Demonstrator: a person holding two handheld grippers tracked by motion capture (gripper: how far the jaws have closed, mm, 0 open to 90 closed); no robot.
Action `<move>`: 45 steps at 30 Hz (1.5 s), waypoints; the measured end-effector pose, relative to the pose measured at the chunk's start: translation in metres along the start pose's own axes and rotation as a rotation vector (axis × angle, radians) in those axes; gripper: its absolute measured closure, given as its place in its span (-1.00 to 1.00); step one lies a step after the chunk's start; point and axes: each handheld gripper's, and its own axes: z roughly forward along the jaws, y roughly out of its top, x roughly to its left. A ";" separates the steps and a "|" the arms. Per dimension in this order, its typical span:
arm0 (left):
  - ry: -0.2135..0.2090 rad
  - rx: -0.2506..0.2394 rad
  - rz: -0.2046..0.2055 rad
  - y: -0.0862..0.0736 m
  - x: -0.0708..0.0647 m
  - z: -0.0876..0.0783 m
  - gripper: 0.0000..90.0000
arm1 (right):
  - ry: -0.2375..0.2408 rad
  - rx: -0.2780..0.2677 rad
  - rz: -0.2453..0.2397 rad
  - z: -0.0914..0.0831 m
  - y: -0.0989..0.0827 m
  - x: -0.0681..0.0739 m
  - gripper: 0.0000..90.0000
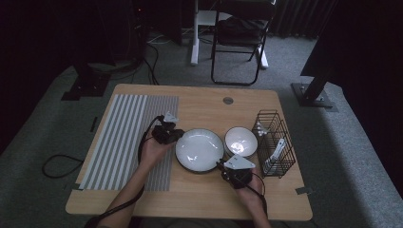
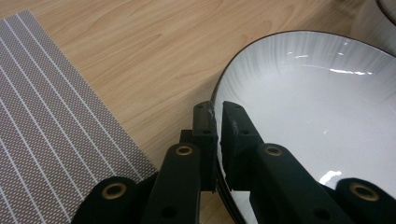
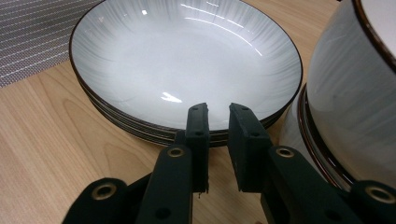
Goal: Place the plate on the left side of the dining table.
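Observation:
A stack of white plates with dark rims [image 1: 199, 149] lies in the middle of the wooden table. My left gripper [image 1: 177, 137] is at the stack's left edge. In the left gripper view it [image 2: 215, 112] is shut on the rim of the top plate [image 2: 317, 102], which runs between the two jaws. My right gripper [image 1: 221, 166] sits at the stack's near right edge. In the right gripper view its jaws [image 3: 218, 116] stand a narrow gap apart, level in front of the plates [image 3: 187, 60], with nothing between them. Stacked white bowls [image 1: 240, 141] [image 3: 355, 84] stand right of the plates.
A striped grey placemat [image 1: 128, 137] [image 2: 46, 116] covers the table's left part. A black wire rack [image 1: 275, 142] with white utensils stands at the right edge, close to the bowls. Bare wood [image 1: 204, 199] lies along the front. A black chair [image 1: 240, 38] stands behind the table.

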 end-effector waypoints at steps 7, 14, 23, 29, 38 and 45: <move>-0.020 0.010 -0.010 -0.002 0.001 0.005 0.90 | -0.002 0.000 0.011 0.001 0.000 -0.002 0.74; -0.033 0.006 -0.034 -0.003 0.003 0.007 0.89 | 0.003 0.000 0.015 0.001 -0.001 -0.002 0.77; -0.064 -0.017 -0.080 -0.006 0.007 0.003 0.91 | 0.009 -0.010 0.030 0.002 -0.006 -0.005 0.83; -0.108 -0.056 -0.128 -0.007 0.011 -0.003 0.91 | 0.007 -0.010 0.034 0.003 -0.007 -0.005 0.84; -0.174 -0.089 -0.202 -0.013 0.015 -0.005 0.88 | 0.006 -0.022 0.039 0.005 -0.010 -0.004 0.85; -0.234 -0.101 -0.261 -0.018 0.020 -0.006 0.82 | 0.008 -0.031 0.050 0.006 -0.011 -0.006 0.85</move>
